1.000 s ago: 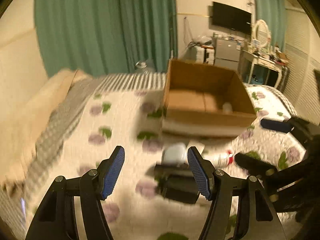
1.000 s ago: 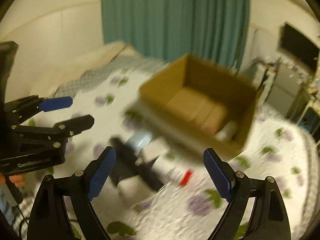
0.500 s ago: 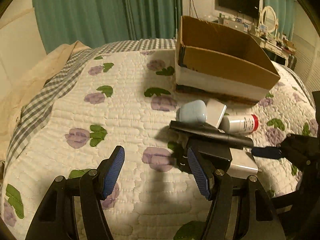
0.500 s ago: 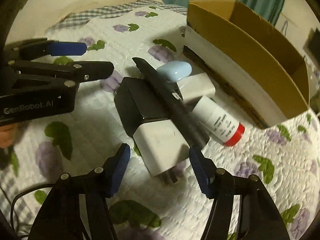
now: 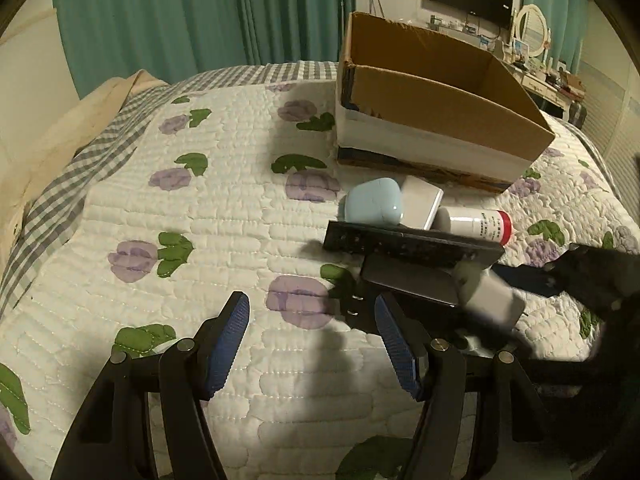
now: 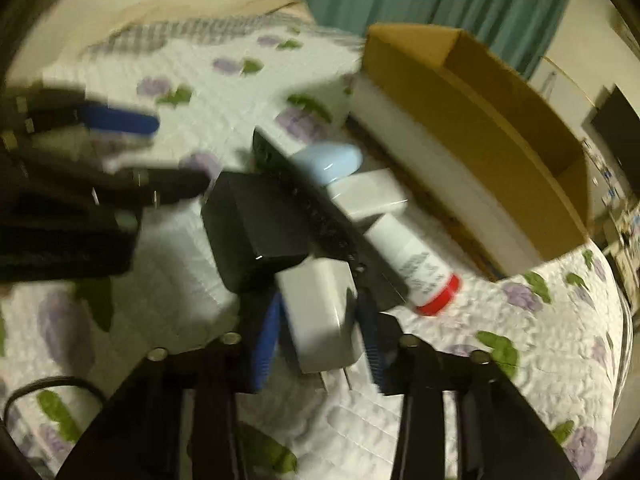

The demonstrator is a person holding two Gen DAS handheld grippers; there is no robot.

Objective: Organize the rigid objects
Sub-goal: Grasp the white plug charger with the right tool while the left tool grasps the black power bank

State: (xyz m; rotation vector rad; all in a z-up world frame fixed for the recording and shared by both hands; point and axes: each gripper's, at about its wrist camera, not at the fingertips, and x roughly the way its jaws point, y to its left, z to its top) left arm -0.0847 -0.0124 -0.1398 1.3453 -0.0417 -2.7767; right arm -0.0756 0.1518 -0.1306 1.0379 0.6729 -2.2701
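A pile lies on the flowered quilt in front of the cardboard box (image 5: 440, 112): a light blue case (image 5: 374, 202), a white block (image 5: 420, 204), a white bottle with a red cap (image 5: 476, 222), a black bar (image 5: 412, 242), a black block (image 5: 408, 284) and a white charger (image 6: 320, 320). My right gripper (image 6: 318, 308) is closing its jaws on the white charger, with a blue pad pressed against each of its sides. Low over bare quilt, my left gripper (image 5: 310, 304) stands open and holds nothing, its right finger beside the black block.
The box stands open at the top on the far side of the pile. A checked blanket (image 5: 80, 168) and cream bedding run along the quilt's left edge. Green curtains hang behind the bed. A dresser with clutter stands at the far right.
Both grippers have come down close to the pile. The right jaws narrowed from wide open until they flank the white charger. The left jaws kept the same width.
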